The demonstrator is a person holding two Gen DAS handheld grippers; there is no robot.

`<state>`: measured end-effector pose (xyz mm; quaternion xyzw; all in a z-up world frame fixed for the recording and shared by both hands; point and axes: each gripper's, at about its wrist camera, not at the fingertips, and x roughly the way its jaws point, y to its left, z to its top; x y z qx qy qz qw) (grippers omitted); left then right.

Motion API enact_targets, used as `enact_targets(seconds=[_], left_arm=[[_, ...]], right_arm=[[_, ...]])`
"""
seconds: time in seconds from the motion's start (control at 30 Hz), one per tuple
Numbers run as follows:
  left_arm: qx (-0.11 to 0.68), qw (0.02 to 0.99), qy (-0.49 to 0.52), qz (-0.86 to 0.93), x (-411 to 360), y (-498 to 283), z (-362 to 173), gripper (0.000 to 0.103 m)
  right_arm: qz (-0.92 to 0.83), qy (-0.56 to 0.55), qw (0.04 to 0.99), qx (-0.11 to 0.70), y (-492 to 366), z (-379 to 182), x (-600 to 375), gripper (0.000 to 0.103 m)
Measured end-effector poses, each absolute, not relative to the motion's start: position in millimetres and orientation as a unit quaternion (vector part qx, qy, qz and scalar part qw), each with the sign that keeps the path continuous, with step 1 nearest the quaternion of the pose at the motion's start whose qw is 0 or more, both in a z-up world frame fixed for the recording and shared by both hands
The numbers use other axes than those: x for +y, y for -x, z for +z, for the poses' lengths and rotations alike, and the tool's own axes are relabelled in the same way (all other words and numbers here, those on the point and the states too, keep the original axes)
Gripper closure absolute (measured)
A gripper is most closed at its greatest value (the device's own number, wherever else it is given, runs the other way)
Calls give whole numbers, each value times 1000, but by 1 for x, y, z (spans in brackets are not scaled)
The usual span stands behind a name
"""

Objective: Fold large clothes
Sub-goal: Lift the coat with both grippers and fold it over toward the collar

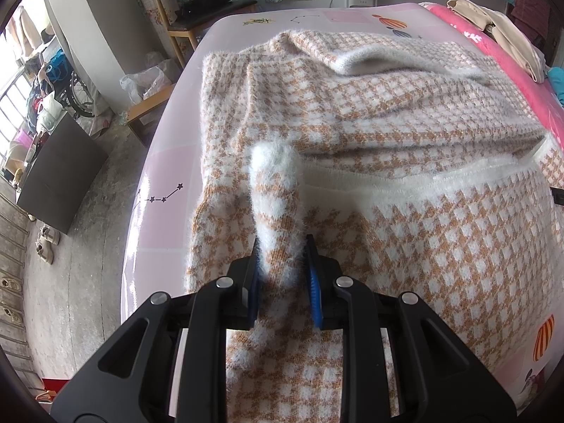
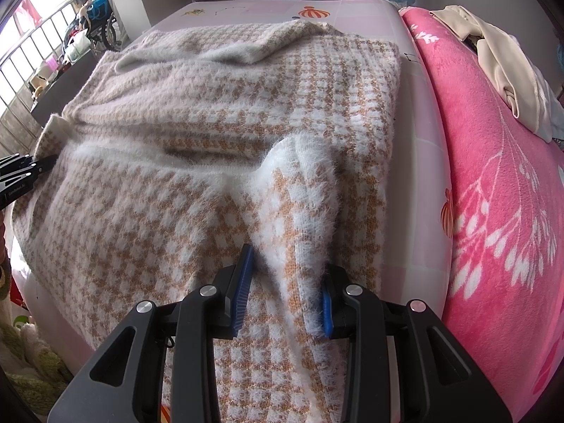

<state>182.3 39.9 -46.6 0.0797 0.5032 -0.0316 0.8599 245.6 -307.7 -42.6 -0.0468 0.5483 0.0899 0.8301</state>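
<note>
Both claws, left gripper (image 1: 282, 264) and right gripper (image 2: 285, 282), pinch the sweater's (image 1: 387, 123) near hem, jaws narrowed on bunched knit. Sleeves look folded in; lengthwise fold judged pending.

The sweater (image 1: 370, 134) runs off the near edge in both views. Each pinched fold hides the fabric behind it. The far chair (image 1: 197, 10) is cut off at the top.
</note>
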Motion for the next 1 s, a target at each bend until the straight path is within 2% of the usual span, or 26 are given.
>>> enact_targets(seconds=[0.13, 0.17, 0.2, 0.27, 0.3, 0.7, 1.0], left_arm=[[497, 863, -84, -32, 40, -181, -47, 83], [490, 867, -85, -34, 39, -179, -46, 84], [481, 872, -87, -33, 40, -176, -45, 90], [463, 881, -92, -36, 42, -170, -42, 93], [452, 887, -91, -38, 44, -165, -38, 94], [295, 948, -113, -46, 52, -119, 61, 95], [256, 960, -96, -56, 56, -202, 113, 96]], right_arm=[[84, 59, 833, 544, -243, -42, -306, 71], [81, 65, 834, 541, -242, -41, -305, 74], [79, 74, 836, 538, -241, -40, -302, 82], [70, 96, 841, 529, -236, -36, -296, 92], [65, 105, 844, 522, -232, -34, -294, 94], [29, 109, 905, 411, -211, 63, -290, 95], [35, 103, 931, 348, -289, 109, -300, 95]])
